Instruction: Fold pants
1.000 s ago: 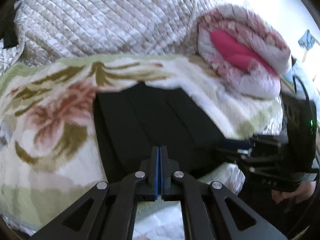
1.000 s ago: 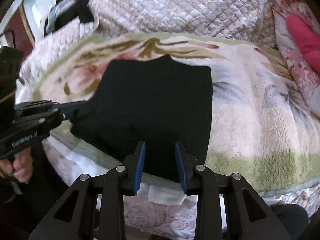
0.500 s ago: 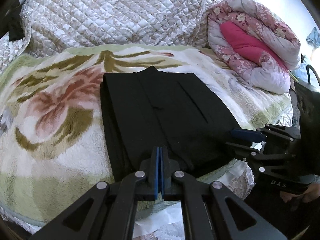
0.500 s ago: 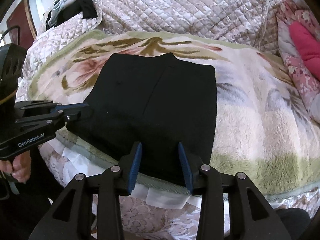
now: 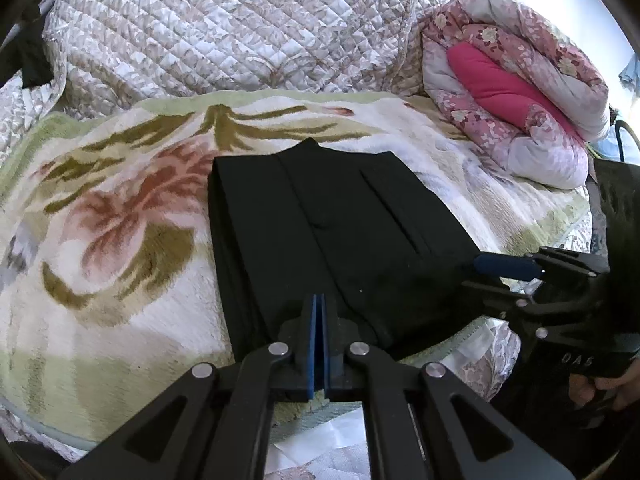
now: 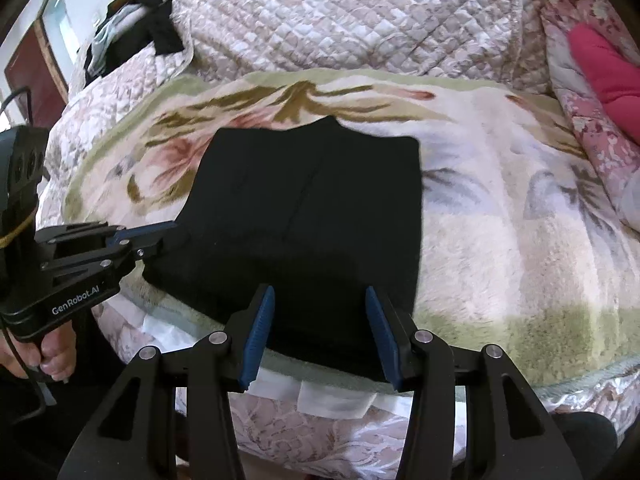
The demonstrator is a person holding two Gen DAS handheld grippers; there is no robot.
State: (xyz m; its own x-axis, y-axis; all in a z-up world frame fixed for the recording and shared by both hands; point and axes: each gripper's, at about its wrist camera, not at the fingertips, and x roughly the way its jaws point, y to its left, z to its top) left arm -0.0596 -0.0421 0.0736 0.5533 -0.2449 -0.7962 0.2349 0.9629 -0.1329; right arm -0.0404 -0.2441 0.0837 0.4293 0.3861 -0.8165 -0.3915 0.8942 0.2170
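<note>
Folded black pants (image 5: 320, 240) lie on a floral blanket (image 5: 100, 260) over a quilted bed (image 5: 224, 32); left gripper (image 5: 319, 344) fingers pressed together, right gripper (image 6: 320, 332) fingers opening, gripping nothing.

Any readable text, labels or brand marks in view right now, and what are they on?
"GenRobot.AI": white lettering on the black body of the left gripper, seen in the right wrist view.
"DAS": faint raised letters on the black body of the right gripper, seen in the left wrist view.
The black pants show no readable label.

We cannot see the near edge of the pants (image 6: 312, 220) behind the right gripper (image 6: 320, 334) (at 6 o'clock).
</note>
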